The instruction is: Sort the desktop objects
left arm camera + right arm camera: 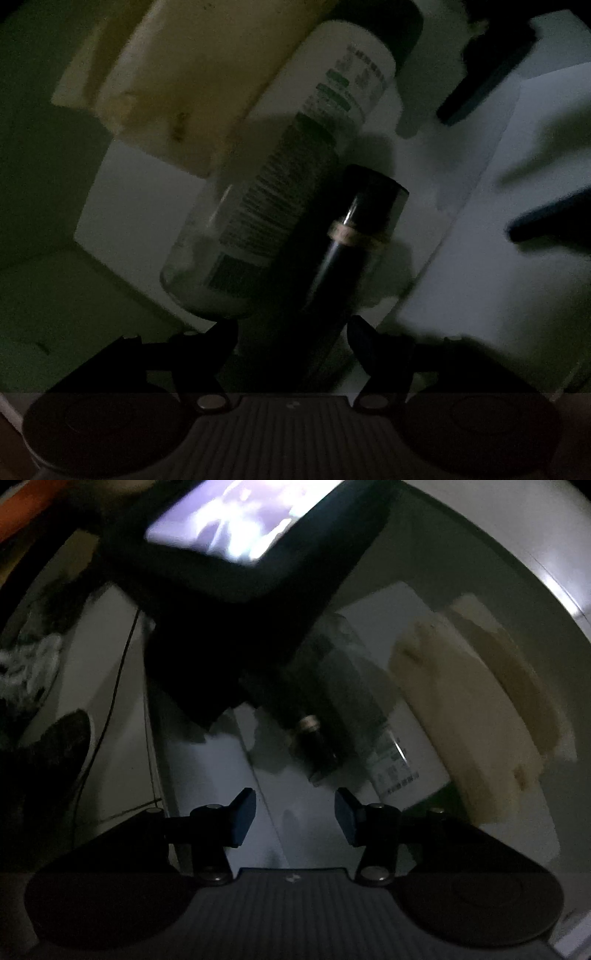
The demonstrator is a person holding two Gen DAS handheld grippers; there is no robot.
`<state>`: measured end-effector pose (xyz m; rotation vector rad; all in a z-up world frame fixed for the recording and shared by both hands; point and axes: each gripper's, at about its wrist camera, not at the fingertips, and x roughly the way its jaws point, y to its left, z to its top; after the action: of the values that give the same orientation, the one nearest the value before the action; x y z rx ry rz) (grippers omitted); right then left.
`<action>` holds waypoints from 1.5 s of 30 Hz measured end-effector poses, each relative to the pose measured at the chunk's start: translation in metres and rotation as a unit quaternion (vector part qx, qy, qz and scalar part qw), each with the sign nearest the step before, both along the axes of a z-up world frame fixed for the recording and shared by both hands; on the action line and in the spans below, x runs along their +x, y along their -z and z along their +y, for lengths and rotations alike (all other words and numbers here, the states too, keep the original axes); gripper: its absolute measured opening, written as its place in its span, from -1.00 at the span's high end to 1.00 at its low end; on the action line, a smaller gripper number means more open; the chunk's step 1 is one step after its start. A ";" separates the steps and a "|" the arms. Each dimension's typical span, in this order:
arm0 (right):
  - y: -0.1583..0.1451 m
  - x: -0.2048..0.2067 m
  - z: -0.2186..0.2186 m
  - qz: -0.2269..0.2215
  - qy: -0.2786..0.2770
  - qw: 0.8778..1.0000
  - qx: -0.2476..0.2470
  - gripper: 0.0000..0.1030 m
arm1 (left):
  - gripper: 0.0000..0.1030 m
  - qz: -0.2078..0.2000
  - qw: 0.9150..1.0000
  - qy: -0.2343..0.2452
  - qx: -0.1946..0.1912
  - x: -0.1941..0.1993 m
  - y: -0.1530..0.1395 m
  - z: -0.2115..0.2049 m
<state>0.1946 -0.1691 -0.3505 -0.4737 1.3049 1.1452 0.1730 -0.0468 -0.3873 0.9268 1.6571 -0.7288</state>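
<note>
The scene is dim. In the left wrist view a black cylinder with a gold band lies between my left gripper's jaws, which stand wide around its near end. A clear bottle with a printed label lies beside it on white paper. In the right wrist view my right gripper is open and empty above white paper. The black cylinder and the bottle lie ahead of it. The other gripper unit with a lit screen hangs over them.
A pale yellow sponge-like block lies beyond the bottle, and shows at the right in the right wrist view. Dark finger shapes reach in at upper right. A thin cable and crumpled material lie at the left.
</note>
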 end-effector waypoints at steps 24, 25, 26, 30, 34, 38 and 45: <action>-0.044 -0.004 -0.048 -0.005 0.093 0.995 0.042 -0.01 | 0.32 -0.079 0.985 0.127 -0.082 -0.054 -0.012 -0.019; -0.047 -0.006 -0.049 -0.007 0.091 0.995 0.042 -0.01 | 0.32 -0.080 0.984 0.132 -0.084 -0.055 -0.012 -0.020; -0.049 -0.007 -0.050 -0.008 0.089 0.995 0.043 -0.01 | 0.32 -0.081 0.984 0.136 -0.087 -0.056 -0.012 -0.020; -0.053 -0.009 -0.056 -0.005 0.091 0.995 0.043 -0.01 | 0.32 -0.081 0.983 0.138 -0.091 -0.059 -0.006 -0.024; -0.053 -0.009 -0.059 -0.002 0.095 0.995 0.039 -0.01 | 0.31 -0.077 0.984 0.133 -0.089 -0.060 -0.001 -0.021; -0.053 -0.009 -0.061 -0.002 0.097 0.995 0.034 -0.01 | 0.21 -0.075 0.987 0.114 -0.088 -0.062 -0.003 -0.013; -0.060 -0.012 -0.062 -0.006 0.092 0.995 0.035 -0.01 | -0.10 -0.080 0.987 0.092 -0.108 -0.063 -0.022 0.002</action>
<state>0.1824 -0.2313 -0.2904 -0.3014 1.2661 1.0301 0.1104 -0.0452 -0.3654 0.9644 1.3346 -0.9147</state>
